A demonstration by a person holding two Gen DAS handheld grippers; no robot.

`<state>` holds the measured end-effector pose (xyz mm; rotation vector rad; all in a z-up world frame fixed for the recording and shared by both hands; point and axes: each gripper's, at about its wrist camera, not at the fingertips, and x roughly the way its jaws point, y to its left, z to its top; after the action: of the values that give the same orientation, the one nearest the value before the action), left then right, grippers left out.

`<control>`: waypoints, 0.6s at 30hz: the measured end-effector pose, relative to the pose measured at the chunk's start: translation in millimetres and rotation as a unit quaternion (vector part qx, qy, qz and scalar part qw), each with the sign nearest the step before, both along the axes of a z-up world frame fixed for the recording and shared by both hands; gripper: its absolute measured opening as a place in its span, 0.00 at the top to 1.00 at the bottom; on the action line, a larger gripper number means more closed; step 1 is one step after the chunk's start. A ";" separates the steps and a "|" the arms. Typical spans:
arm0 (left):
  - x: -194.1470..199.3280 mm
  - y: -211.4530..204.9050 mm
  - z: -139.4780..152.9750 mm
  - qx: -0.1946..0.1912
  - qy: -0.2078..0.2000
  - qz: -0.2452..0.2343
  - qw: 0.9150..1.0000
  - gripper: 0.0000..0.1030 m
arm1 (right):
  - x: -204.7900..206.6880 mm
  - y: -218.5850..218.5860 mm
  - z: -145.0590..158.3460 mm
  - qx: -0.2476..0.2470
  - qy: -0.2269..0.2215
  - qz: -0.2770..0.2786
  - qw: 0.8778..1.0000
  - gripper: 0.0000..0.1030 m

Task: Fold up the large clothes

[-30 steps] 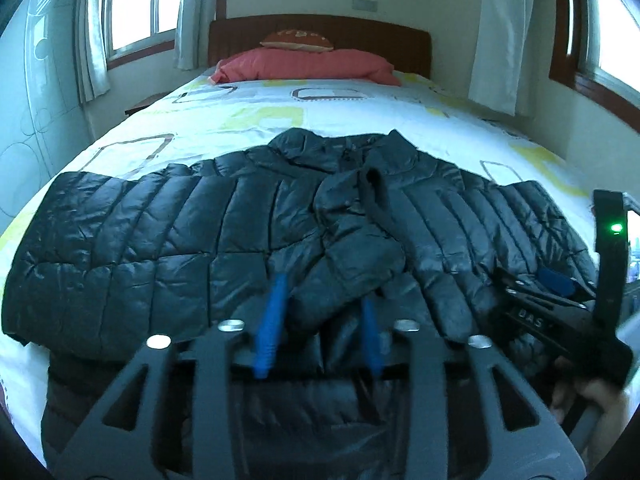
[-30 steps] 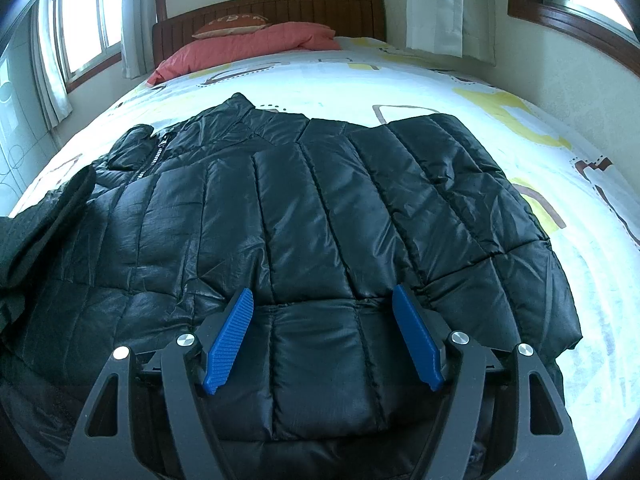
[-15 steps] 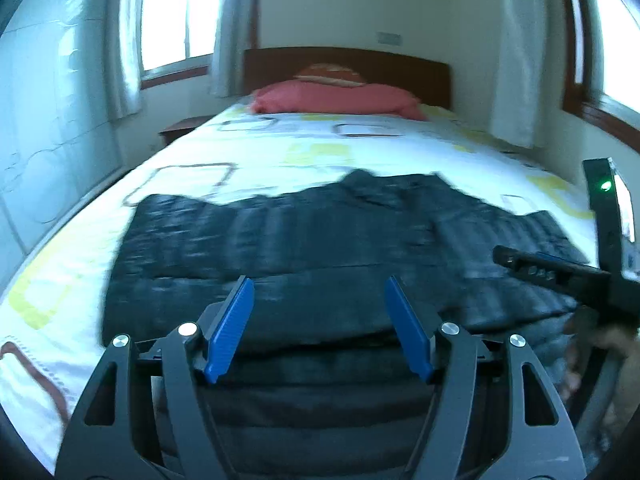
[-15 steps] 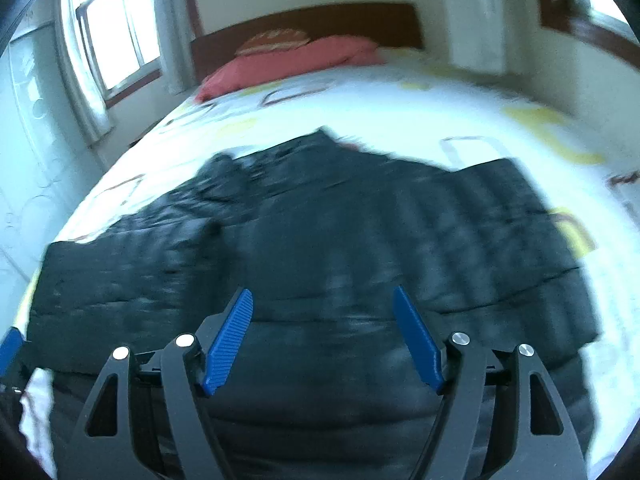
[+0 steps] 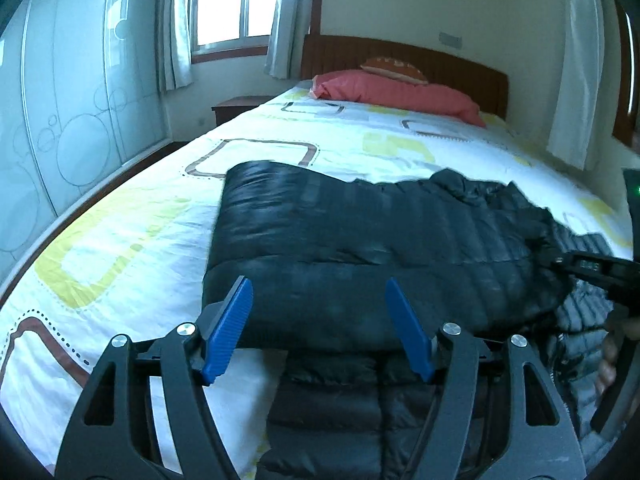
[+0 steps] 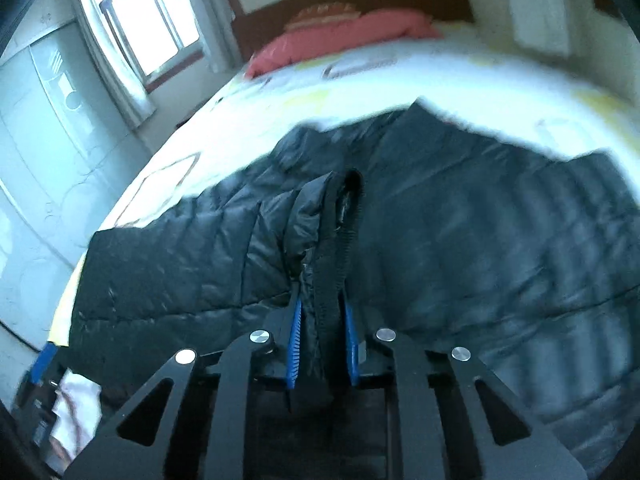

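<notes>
A black quilted puffer jacket (image 5: 360,232) lies spread across the bed, one side folded over its middle. My left gripper (image 5: 318,286) hovers over the jacket's near left edge; its jaws are opening and nothing sits between the blue pads. My right gripper (image 6: 322,300) is closing, and its pads press on a raised fold of the jacket (image 6: 320,220) with a ribbed black edge. In the left wrist view the right gripper (image 5: 592,266) shows at the right edge, with the person's hand (image 5: 616,344) below it.
The bed has a white sheet with yellow and brown squares (image 5: 120,240), a red pillow (image 5: 400,92) and a wooden headboard (image 5: 400,56). A frosted wardrobe (image 5: 60,120) runs along the left. A nightstand (image 5: 236,106) stands by the window.
My left jaws have spread wider and drawn off the jacket, swinging left. My right jaws have shut on a fold of the jacket and raised it.
</notes>
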<state>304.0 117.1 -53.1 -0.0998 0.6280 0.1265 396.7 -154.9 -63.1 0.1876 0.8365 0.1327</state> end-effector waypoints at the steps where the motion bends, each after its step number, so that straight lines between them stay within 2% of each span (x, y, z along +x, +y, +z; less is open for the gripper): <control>1: -1.7 2.1 2.2 -0.005 -0.004 -0.001 1.000 0.31 | -2.5 -10.1 4.4 -0.009 -0.006 -0.010 1.000 0.82; 5: -4.8 7.8 8.4 -0.011 -0.016 -0.008 1.000 0.28 | -13.1 -61.2 12.4 -0.059 -0.017 -0.055 0.997 0.82; 8: -0.7 7.8 6.0 -0.012 -0.008 -0.011 1.000 0.28 | -13.4 -96.6 9.0 -0.074 -0.006 -0.082 0.994 0.82; 13: 10.3 -0.1 -5.3 -0.010 0.014 -0.021 1.000 0.28 | -10.5 -141.7 -18.2 -0.089 0.031 -0.120 0.988 0.81; 14: 13.3 -2.9 -8.0 -0.008 0.020 -0.024 0.999 0.28 | -12.0 -146.6 -26.2 -0.082 0.044 -0.122 0.988 0.79; 15: 16.1 -5.8 -9.9 -0.006 0.024 -0.027 0.999 0.28 | -11.4 -152.8 -32.8 -0.069 0.049 -0.119 0.989 0.71; 17: 22.3 -12.8 -13.8 0.000 0.032 -0.034 0.999 0.28 | -17.4 -154.9 -31.8 -0.069 0.042 -0.112 0.990 0.68; 18: 24.5 -15.4 -14.9 0.003 0.033 -0.036 0.999 0.28 | -19.1 -154.0 -26.9 -0.078 0.039 -0.114 0.990 0.62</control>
<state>328.5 101.7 -68.0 -0.0671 0.6964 0.0618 377.5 -308.9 -90.1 0.1411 0.8933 -0.1548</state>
